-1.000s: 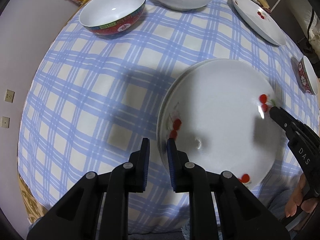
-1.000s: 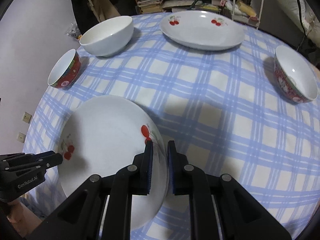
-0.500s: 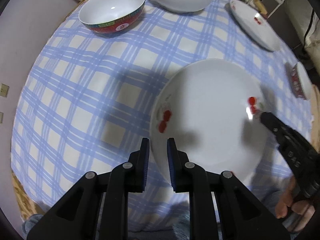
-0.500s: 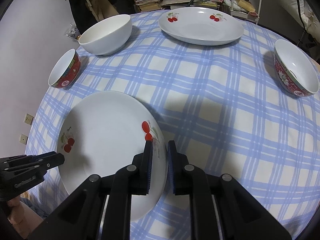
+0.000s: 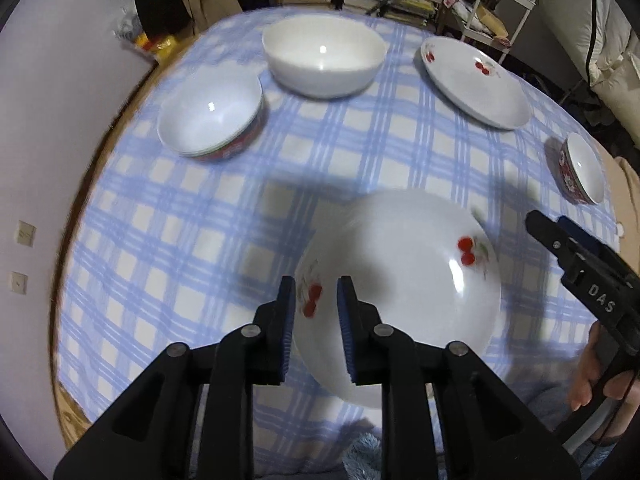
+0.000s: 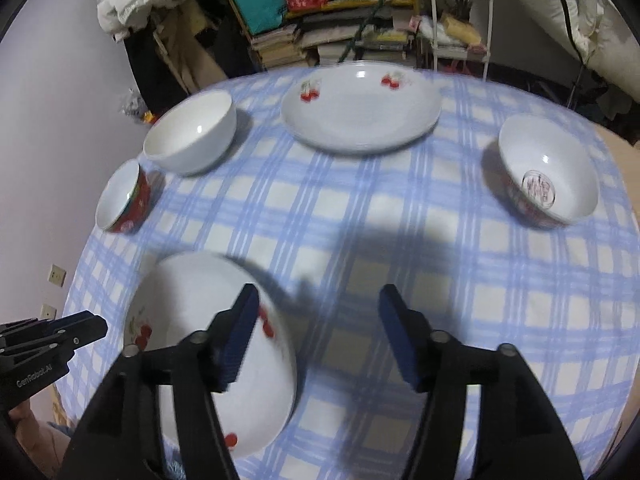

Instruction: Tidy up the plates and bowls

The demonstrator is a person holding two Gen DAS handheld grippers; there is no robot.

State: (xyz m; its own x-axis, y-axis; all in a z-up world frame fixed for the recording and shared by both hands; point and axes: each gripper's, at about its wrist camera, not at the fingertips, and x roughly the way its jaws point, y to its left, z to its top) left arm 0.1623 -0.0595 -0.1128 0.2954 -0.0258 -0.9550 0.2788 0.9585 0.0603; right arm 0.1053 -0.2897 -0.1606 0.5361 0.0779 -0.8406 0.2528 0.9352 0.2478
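A white plate with red cherries (image 5: pixel 404 276) is at the near edge of the blue checked tablecloth (image 5: pixel 200 220); it also shows in the right wrist view (image 6: pixel 188 320). My left gripper (image 5: pixel 316 308) is shut on the plate's left rim. My right gripper (image 6: pixel 316 332) is open and empty, just right of the plate; it also shows in the left wrist view (image 5: pixel 568 252). A second cherry plate (image 6: pixel 360 112) lies at the far side. A large white bowl (image 6: pixel 192 136) and two red-sided bowls (image 6: pixel 124 200) (image 6: pixel 548 172) stand on the table.
The table's wooden edge (image 5: pixel 96 152) shows at the left beside a grey wall. Shelves with books and a white cart (image 6: pixel 460 12) stand behind the table. A person's hand (image 5: pixel 592 376) holds the right gripper.
My right gripper has opened and let go of the plate's right rim, moving right. Both cameras have pulled back and tilted up. The left gripper keeps its hold on the plate.
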